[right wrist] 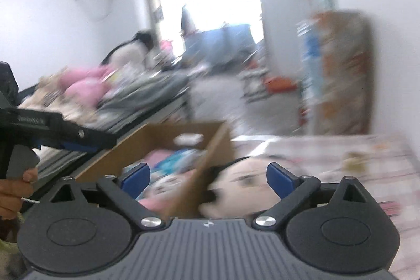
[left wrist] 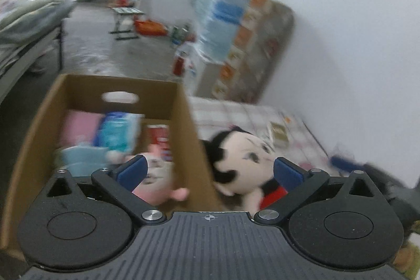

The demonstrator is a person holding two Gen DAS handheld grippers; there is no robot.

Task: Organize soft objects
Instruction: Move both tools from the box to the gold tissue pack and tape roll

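Note:
A brown cardboard box (left wrist: 187,127) stands on the bed and holds a pink plush (left wrist: 160,183), a blue tissue pack (left wrist: 118,133), pink cloth and a red item. A black-haired doll (left wrist: 244,162) in red lies on the bedsheet just right of the box wall. My left gripper (left wrist: 208,171) is open and empty, above the box's right wall, between plush and doll. In the right wrist view the box (right wrist: 218,148) and doll (right wrist: 244,183) show blurred. My right gripper (right wrist: 208,176) is open and empty over the same wall. The left gripper's body (right wrist: 52,133) shows at the left, hand-held.
A patterned bedsheet (left wrist: 252,114) covers the bed right of the box. A mattress and wrapped packs (left wrist: 249,43) lean on the white wall behind. Another bed (right wrist: 118,93) with pink plush toys stands to the left; a person (right wrist: 131,49) stands beyond it.

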